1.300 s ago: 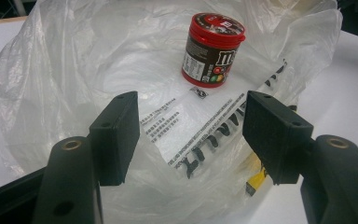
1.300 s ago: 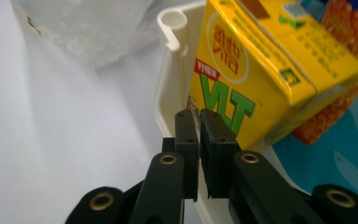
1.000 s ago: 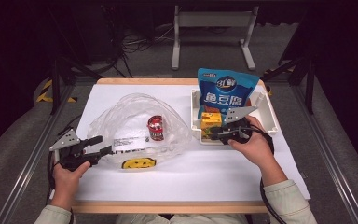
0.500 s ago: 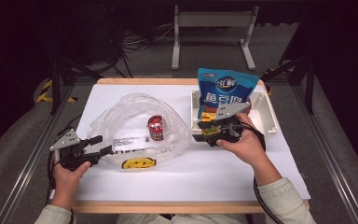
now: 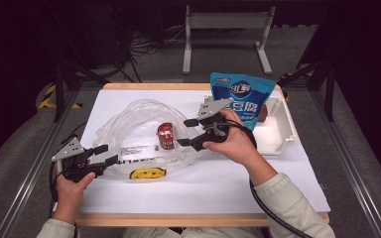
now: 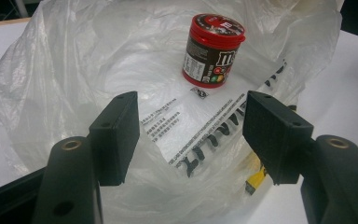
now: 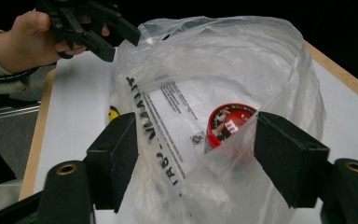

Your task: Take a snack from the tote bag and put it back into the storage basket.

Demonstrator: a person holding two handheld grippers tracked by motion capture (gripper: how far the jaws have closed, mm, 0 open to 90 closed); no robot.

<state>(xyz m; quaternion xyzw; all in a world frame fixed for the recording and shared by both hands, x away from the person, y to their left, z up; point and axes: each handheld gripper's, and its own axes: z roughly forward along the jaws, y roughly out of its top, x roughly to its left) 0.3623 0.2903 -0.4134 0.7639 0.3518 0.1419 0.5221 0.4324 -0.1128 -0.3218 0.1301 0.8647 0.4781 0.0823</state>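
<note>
- Right gripper [image 5: 184, 132], jaws just opened and empty, faced the clear plastic bag [image 5: 134, 124]; left gripper [image 5: 104, 154] sat open at its seven-o'clock edge.
- Candy jar [image 5: 166, 136] stood inside; the next move likely called for seizing the bag's rim at three o'clock.

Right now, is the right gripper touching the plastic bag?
Cannot tell. In the right gripper view the right gripper has open jaws straddling a fold of the plastic bag, but whether film touches a pad is unclear.
</note>
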